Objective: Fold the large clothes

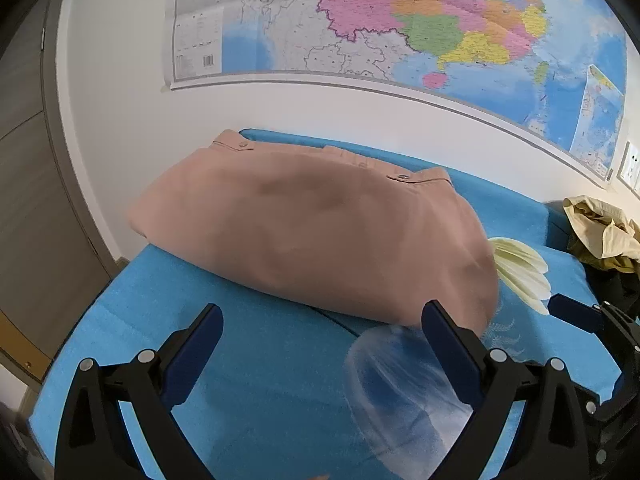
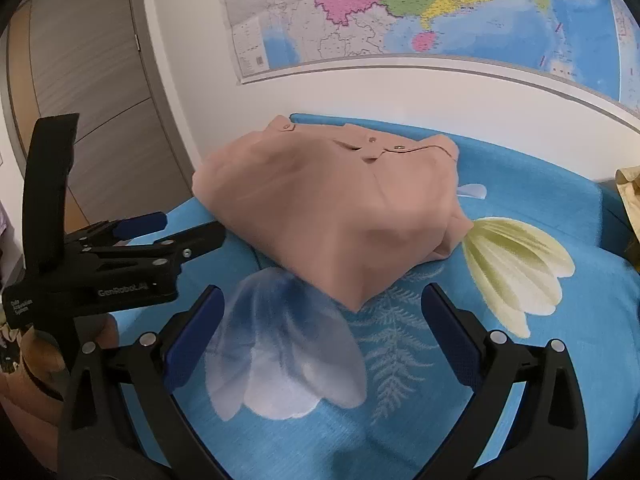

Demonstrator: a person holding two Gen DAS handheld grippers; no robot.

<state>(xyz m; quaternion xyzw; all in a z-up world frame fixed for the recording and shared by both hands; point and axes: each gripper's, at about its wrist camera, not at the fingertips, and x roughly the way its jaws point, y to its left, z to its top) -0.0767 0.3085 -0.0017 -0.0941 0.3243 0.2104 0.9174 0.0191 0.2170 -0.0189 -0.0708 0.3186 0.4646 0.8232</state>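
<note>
1. While both tools sit low over the blue cover [image 2: 520, 360], the left gripper [image 1: 322, 344] points toward the wall with its 2 blue-padded fingers [image 1: 200, 344] spread wide and nothing between them.
2. In the right wrist view that same left gripper [image 2: 176, 226] lies almost level at the left edge, its tips just beside the garment's near-left edge; whether they touch the cloth cannot be told.
3. The right gripper [image 2: 322, 320] also aims at the wall, its jaws wide apart and empty, with the garment's near corner just ahead of the gap.
4. The folded pink garment [image 1: 312, 232] rests on the blue cover near the wall, below the map [image 1: 400, 20].
5. Its long axis runs left to right across both views, and its buttoned edge with the snaps [image 2: 374, 140] faces the wall, away from the grippers.
6. A pale printed flower [image 2: 520, 264] shows on the cover just right of the garment, and a yellowish cloth heap [image 1: 604, 232] lies well apart at the far right.
</note>
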